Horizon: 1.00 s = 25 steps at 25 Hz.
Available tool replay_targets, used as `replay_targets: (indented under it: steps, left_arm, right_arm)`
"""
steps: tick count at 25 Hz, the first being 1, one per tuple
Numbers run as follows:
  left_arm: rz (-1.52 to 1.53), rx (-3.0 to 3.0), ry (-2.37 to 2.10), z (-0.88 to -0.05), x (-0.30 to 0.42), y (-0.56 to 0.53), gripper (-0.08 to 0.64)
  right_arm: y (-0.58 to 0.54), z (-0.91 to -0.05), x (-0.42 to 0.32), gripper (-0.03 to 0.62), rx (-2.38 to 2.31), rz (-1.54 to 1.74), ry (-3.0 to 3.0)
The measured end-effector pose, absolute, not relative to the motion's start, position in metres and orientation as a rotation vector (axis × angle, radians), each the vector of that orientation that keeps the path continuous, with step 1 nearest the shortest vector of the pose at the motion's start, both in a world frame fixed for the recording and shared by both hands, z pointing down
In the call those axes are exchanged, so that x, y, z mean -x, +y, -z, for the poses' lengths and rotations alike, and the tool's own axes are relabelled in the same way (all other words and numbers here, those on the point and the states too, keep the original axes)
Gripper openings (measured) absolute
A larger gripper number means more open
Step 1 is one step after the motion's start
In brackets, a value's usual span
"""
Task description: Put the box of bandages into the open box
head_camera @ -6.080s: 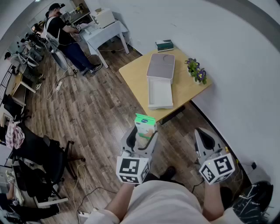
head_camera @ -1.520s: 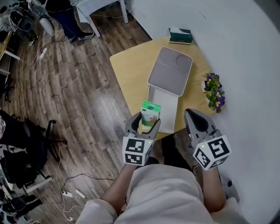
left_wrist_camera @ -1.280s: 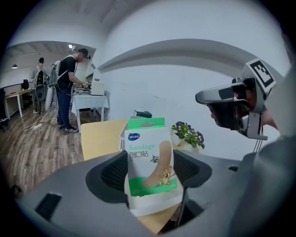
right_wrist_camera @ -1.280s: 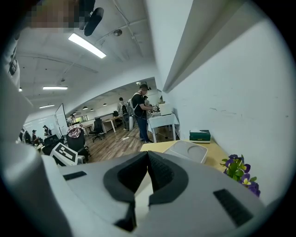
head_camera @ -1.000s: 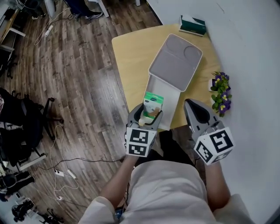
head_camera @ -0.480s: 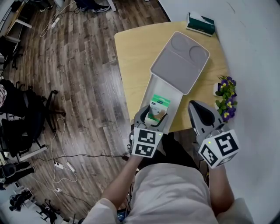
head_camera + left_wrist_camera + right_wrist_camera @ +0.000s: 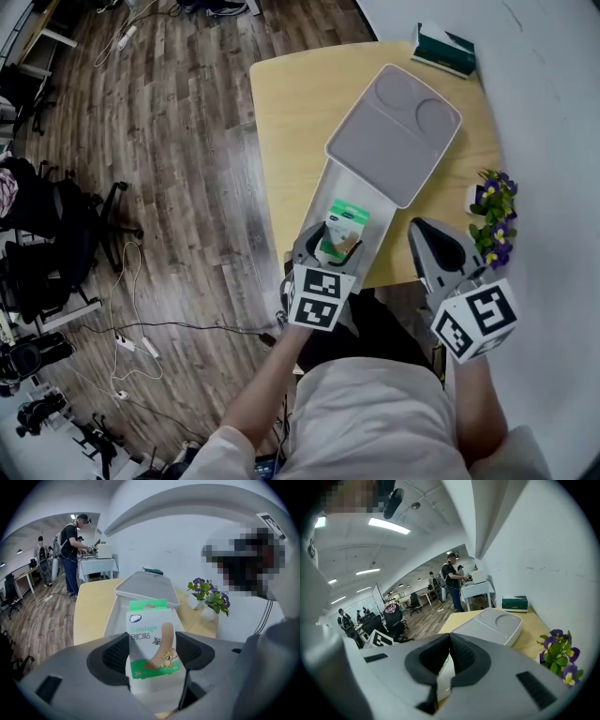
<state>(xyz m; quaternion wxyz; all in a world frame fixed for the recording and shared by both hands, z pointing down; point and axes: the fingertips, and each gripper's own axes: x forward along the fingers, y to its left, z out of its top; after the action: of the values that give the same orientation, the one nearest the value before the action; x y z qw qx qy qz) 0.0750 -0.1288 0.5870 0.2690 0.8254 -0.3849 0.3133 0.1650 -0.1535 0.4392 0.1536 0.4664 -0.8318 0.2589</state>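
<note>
The box of bandages (image 7: 343, 230) is white and green with a plaster printed on it, and it stands upright between the jaws of my left gripper (image 7: 330, 251), which is shut on it. In the left gripper view the bandage box (image 7: 151, 644) fills the centre. It hangs over the near end of the open white box (image 7: 339, 186), whose grey lid (image 7: 394, 136) is folded back at the far end. My right gripper (image 7: 441, 251) is to the right of the open box, jaws shut with nothing between them (image 7: 450, 660).
The open box lies on a light wooden table (image 7: 291, 103). A potted purple flower (image 7: 494, 211) stands at the table's right edge and a green tissue box (image 7: 444, 49) at its far corner. Wooden floor, cables and office chairs (image 7: 66, 234) lie to the left. People stand far off (image 7: 72, 550).
My left gripper has carried the bandage box forward from in front of the table to over the near end of the open box. The right gripper came along beside it, still shut.
</note>
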Motion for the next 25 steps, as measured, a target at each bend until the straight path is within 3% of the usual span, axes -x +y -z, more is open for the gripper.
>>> replay_targets:
  steps: [25]
  left_arm:
    - [-1.002,-2.051,-0.987,-0.631,-0.085,-0.127,0.313]
  right_arm:
    - [-0.153,-0.459,-0.168,0.005,-1.241,-0.787,-2.401]
